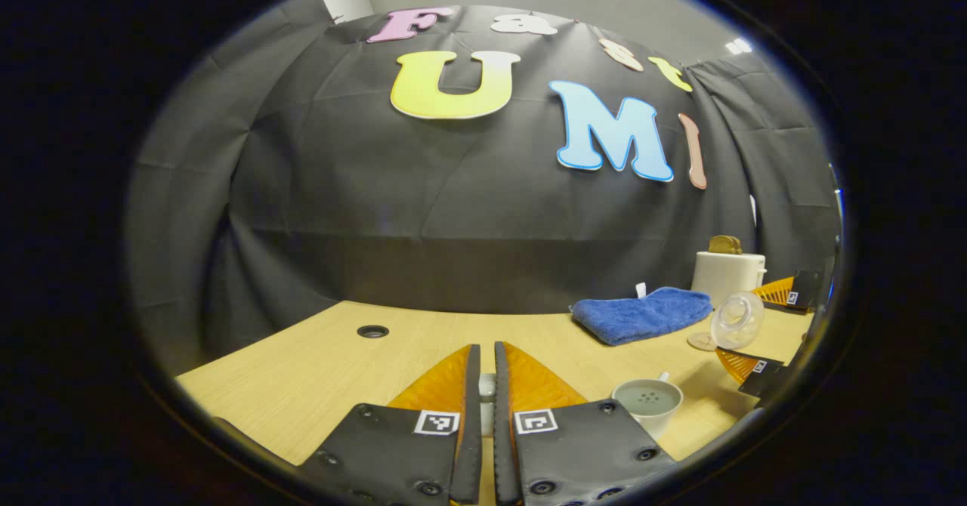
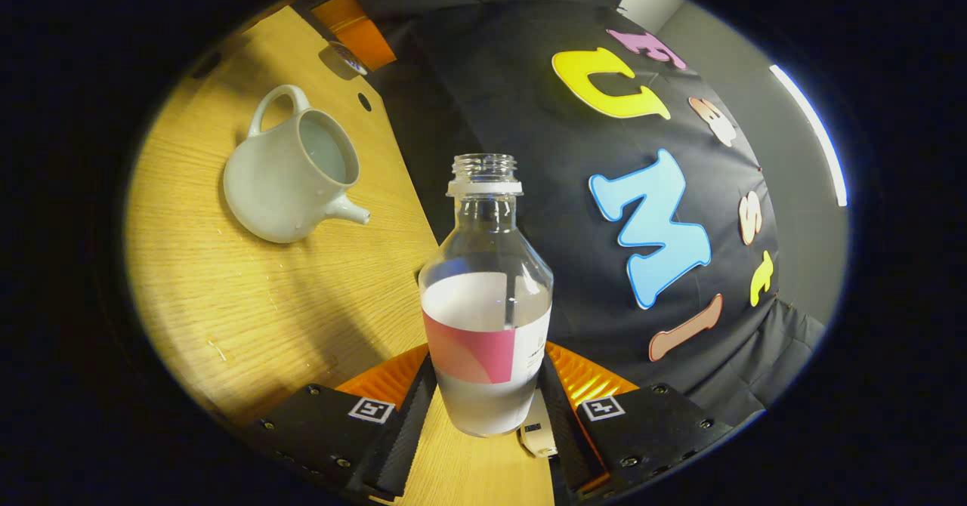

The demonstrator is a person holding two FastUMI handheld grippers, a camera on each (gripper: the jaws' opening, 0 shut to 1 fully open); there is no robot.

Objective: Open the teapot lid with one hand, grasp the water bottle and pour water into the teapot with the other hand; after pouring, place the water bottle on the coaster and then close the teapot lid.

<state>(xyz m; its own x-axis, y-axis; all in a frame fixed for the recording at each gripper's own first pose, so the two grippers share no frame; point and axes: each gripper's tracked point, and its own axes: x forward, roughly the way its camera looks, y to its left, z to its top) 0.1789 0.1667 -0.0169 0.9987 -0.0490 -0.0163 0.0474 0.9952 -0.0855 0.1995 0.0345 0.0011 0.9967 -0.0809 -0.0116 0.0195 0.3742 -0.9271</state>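
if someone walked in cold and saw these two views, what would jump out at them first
The clear water bottle, uncapped, is clamped in the right claw front and centre of the right gripper view, tipped toward the pale teapot, which sits lidless on the wooden table. In the left gripper view, the left claw is nearly shut on a small pale thing, probably the lid, and a blue towel lies at the right.
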